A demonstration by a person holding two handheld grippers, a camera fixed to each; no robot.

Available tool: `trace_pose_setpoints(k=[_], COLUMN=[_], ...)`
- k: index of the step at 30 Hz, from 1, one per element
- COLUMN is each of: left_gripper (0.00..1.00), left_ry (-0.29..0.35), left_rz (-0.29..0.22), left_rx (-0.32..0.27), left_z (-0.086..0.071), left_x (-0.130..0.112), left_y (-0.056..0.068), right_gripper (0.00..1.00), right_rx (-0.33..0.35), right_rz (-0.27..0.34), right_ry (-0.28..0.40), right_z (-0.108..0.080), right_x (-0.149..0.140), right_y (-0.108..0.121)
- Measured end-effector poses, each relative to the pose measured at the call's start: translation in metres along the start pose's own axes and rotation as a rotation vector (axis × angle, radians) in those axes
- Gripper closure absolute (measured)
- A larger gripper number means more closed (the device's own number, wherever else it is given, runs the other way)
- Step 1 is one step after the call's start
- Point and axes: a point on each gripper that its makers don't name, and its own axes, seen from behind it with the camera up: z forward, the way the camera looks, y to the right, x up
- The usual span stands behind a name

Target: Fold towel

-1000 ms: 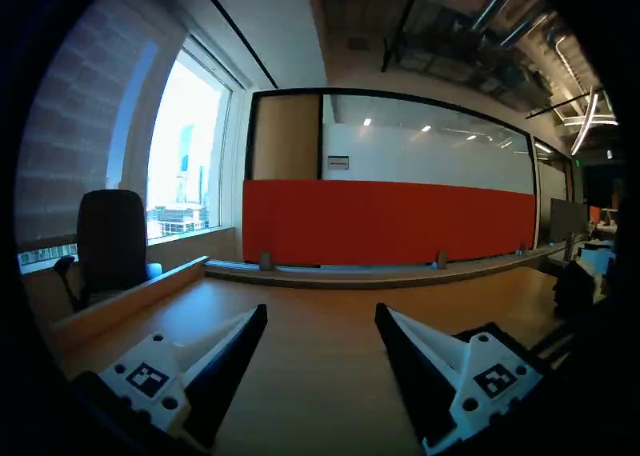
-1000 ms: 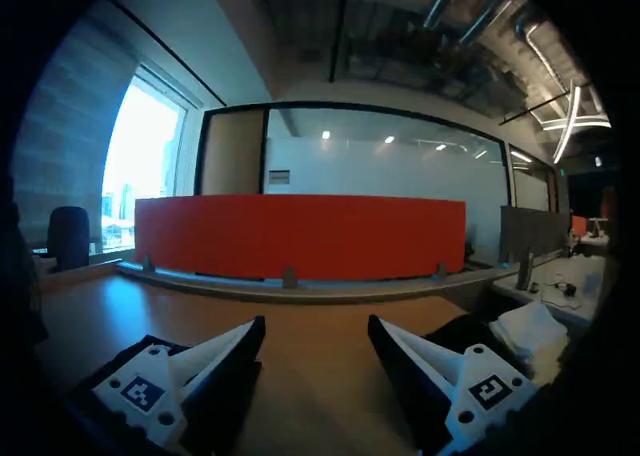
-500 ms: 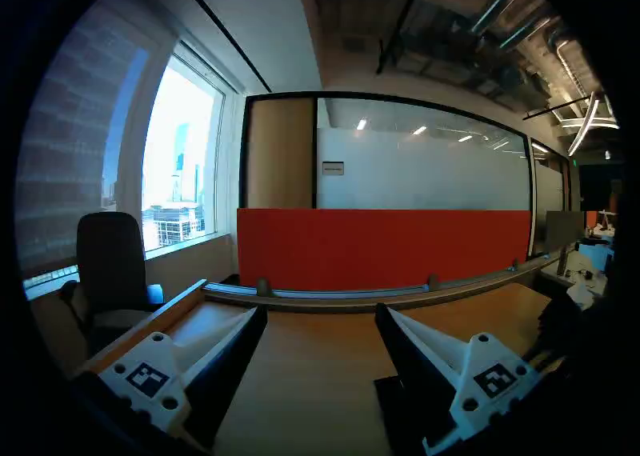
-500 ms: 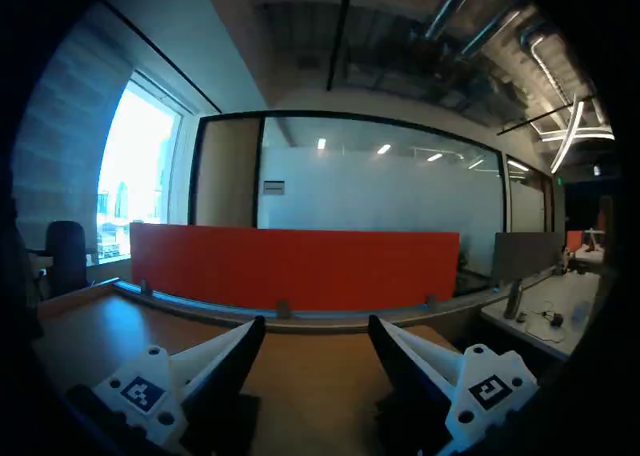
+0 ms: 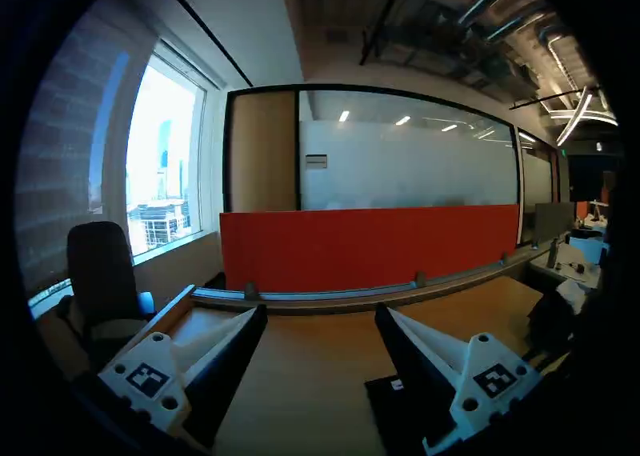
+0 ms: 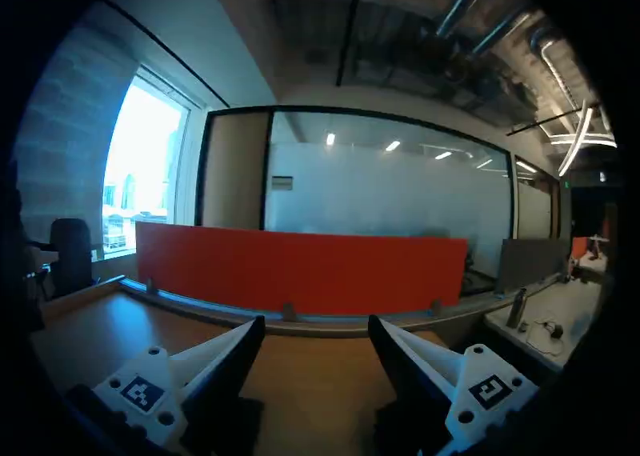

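My left gripper (image 5: pixel 320 310) is open over a wooden desk (image 5: pixel 320 376), with nothing between its white fingers. A flat black cloth with a small white tag (image 5: pixel 382 396) lies on the desk, partly hidden under the right-hand finger. It looks like the towel. My right gripper (image 6: pixel 314 322) is also open and holds nothing. Dark cloth (image 6: pixel 246 418) shows low between and beside its fingers, mostly hidden by them. Neither gripper touches the cloth as far as I can see.
An orange divider panel (image 5: pixel 368 244) runs along the desk's far edge. A black office chair (image 5: pixel 100 272) stands left by the window. A dark shape (image 5: pixel 550 322) sits at the desk's right end. A neighbouring desk with a bottle (image 6: pixel 520 306) lies to the right.
Both views have tilted upward and shifted. The black cloth has come into the left gripper view. White folded towels at the right have left the right gripper view. Both grippers stay open.
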Motion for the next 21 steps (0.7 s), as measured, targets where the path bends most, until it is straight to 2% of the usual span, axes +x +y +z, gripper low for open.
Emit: trace_pose_setpoints(k=[4,12,18,21], left_gripper=[0.0,0.0,0.0,0.0], left_ry=[-0.035,-0.111,-0.16,-0.187], left_rz=[0.021,0.061,0.085,0.098], left_rx=[-0.056,-0.202,-0.27,-0.324], left_z=[0.003,0.002,-0.001,-0.004], left_x=[-0.002,-0.016,-0.031,-0.038], left_y=[0.012,0.04,0.051,0.061], right_gripper=[0.01,0.01,0.01,0.01], right_rx=[0.06,0.245,0.33,0.368], right_rz=[-0.017,-0.072,-0.133,-0.155], right_ry=[-0.028,-0.132,-0.184,-0.218], right_z=[0.002,0.002,-0.002,-0.004], right_x=[0.003,-0.013,-0.025,-0.036], right_y=[-0.012,-0.045,-0.061,-0.067])
